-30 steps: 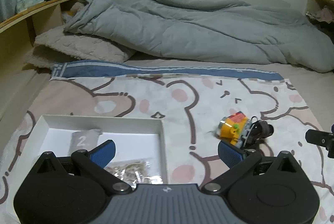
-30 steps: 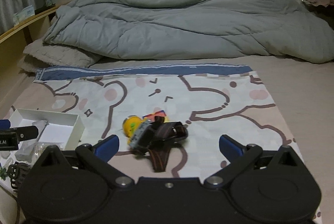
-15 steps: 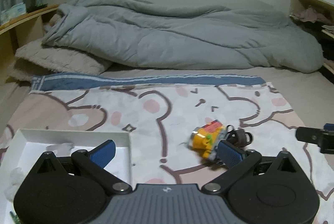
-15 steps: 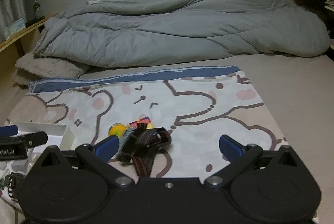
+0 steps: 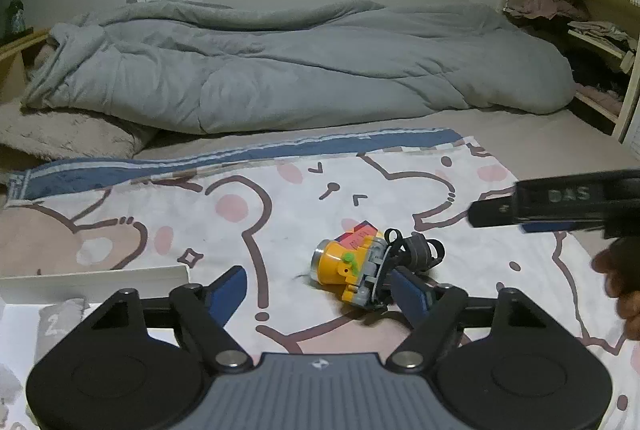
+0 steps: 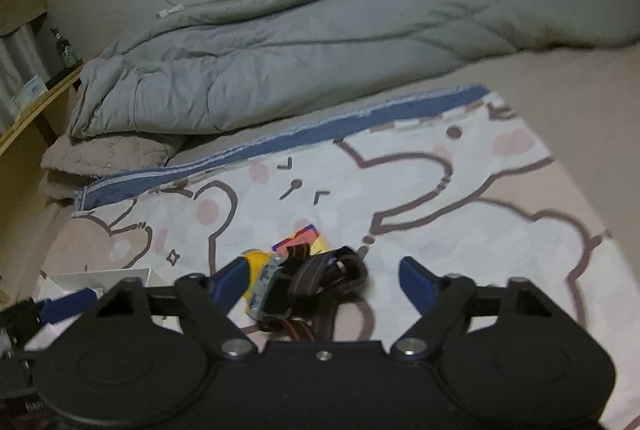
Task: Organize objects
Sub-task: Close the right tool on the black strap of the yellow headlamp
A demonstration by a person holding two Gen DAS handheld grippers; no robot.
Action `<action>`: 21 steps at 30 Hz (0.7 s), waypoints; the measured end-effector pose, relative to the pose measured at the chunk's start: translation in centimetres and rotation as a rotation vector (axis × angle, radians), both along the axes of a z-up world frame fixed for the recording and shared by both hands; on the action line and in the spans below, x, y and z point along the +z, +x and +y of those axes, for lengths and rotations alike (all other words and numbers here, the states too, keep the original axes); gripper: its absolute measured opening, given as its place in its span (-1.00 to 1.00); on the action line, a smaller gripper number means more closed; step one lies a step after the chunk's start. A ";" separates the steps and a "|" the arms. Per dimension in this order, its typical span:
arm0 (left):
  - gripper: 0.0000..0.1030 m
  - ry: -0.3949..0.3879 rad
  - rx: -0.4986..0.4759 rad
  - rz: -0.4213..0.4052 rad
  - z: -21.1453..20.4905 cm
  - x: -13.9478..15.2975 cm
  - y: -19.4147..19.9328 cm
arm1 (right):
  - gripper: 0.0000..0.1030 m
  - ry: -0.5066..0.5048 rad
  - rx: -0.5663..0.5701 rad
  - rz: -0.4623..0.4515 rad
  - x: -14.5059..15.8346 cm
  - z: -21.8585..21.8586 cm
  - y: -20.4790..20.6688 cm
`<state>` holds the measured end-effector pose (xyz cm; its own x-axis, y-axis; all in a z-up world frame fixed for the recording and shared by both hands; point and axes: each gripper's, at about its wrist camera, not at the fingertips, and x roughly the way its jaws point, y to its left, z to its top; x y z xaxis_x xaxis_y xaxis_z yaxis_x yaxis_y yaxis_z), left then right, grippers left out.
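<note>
A yellow headlamp (image 5: 344, 266) with a dark strap (image 5: 420, 254) lies on the bear-print cloth (image 5: 280, 205). My left gripper (image 5: 320, 288) is low over it with its jaws closing. The lamp lies between the blue fingers, close to the right one, and the left pad is well clear. In the right wrist view the headlamp (image 6: 258, 270) and its strap (image 6: 324, 278) lie between the fingers of my right gripper (image 6: 324, 280), whose jaws are also closing. Its left finger is at the lamp body and its right finger stands apart. The two grippers come at the lamp from opposite sides.
A white tray (image 5: 92, 276) with a grey pouch (image 5: 52, 322) sits at the near left. A grey duvet (image 5: 300, 69) and a pillow (image 5: 60, 137) fill the back of the bed. Shelves (image 5: 580, 13) stand at the right, and a hand (image 5: 620, 282) shows there.
Both grippers have come closer to the headlamp and lower, and their jaws have narrowed. The lamp now lies between each pair of fingers. The right wrist view has rolled.
</note>
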<state>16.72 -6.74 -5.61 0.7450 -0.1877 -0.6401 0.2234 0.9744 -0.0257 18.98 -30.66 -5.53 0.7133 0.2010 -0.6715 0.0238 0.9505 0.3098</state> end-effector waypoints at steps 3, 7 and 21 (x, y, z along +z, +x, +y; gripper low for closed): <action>0.44 -0.008 -0.011 0.008 0.2 -0.5 0.3 | 0.23 0.069 -0.033 0.043 -1.2 0.1 1.1; 0.43 -0.021 -0.026 0.031 0.3 -1.5 0.8 | 0.00 0.135 -0.089 0.121 -2.9 0.5 2.8; 0.24 -0.023 -0.133 0.048 0.6 -4.0 2.1 | -0.16 0.172 -0.128 0.213 -6.8 1.5 6.4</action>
